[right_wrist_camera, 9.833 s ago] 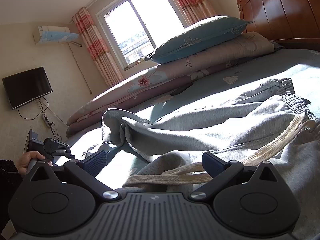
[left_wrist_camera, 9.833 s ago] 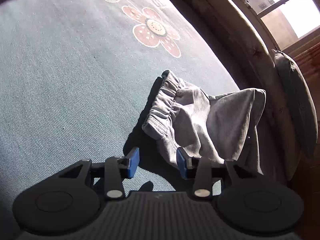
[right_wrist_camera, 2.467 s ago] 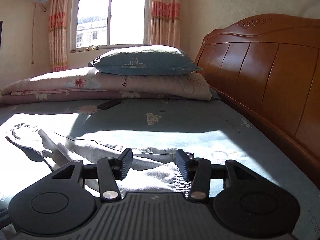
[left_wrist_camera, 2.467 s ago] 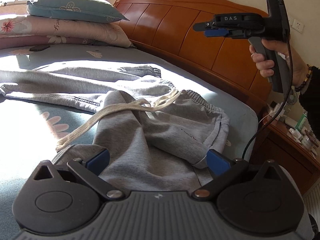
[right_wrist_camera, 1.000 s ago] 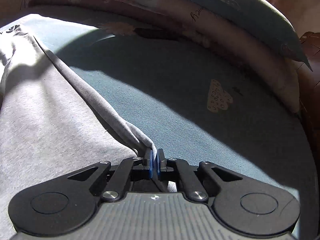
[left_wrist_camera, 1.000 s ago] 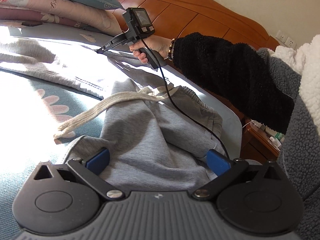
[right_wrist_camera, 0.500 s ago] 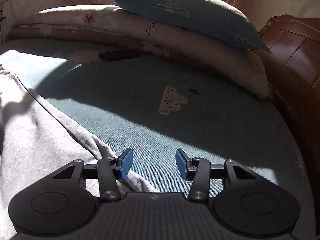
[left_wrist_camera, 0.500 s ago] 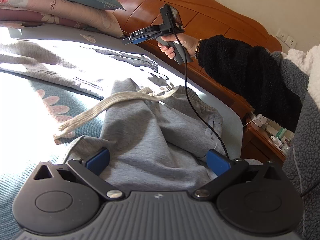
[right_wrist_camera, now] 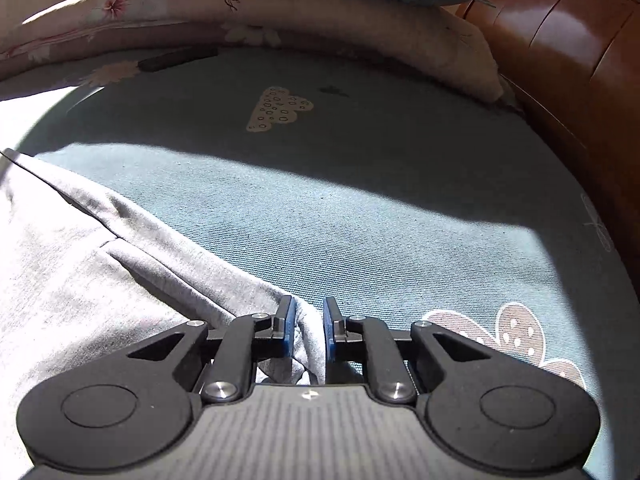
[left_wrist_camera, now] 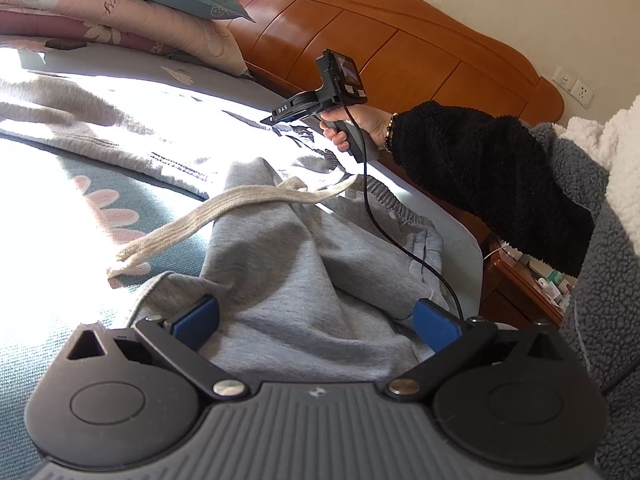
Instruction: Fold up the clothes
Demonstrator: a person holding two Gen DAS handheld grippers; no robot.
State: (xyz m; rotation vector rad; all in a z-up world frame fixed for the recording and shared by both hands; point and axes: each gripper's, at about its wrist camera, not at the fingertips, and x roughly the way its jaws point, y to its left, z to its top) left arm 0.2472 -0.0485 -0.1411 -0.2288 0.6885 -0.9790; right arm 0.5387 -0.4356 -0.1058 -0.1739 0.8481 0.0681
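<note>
Grey sweatpants (left_wrist_camera: 288, 280) lie rumpled across the teal bed sheet (left_wrist_camera: 48, 240), with a beige drawstring (left_wrist_camera: 224, 212) trailing to the left. My left gripper (left_wrist_camera: 316, 320) stands wide open low over the bunched waist end, cloth lying between its blue pads without being pinched. A hand in a black fleece sleeve (left_wrist_camera: 480, 168) holds my right gripper (left_wrist_camera: 268, 120) down at the far edge of the pants. In the right wrist view the right gripper (right_wrist_camera: 308, 328) has its jaws closing around a fold of the grey cloth (right_wrist_camera: 100, 280), with a narrow gap still showing.
A wooden headboard (left_wrist_camera: 400, 48) runs along the right side. Stacked pillows and a folded quilt (right_wrist_camera: 280, 12) fill the far end, with a dark flat object (right_wrist_camera: 176, 58) in front of them. A nightstand (left_wrist_camera: 528, 280) stands beyond the bed's right edge. The gripper cable hangs over the pants.
The right gripper let go of the pant leg's edge, opened, moved along the garment's edge and narrowed again around a fold. The left gripper has not moved.
</note>
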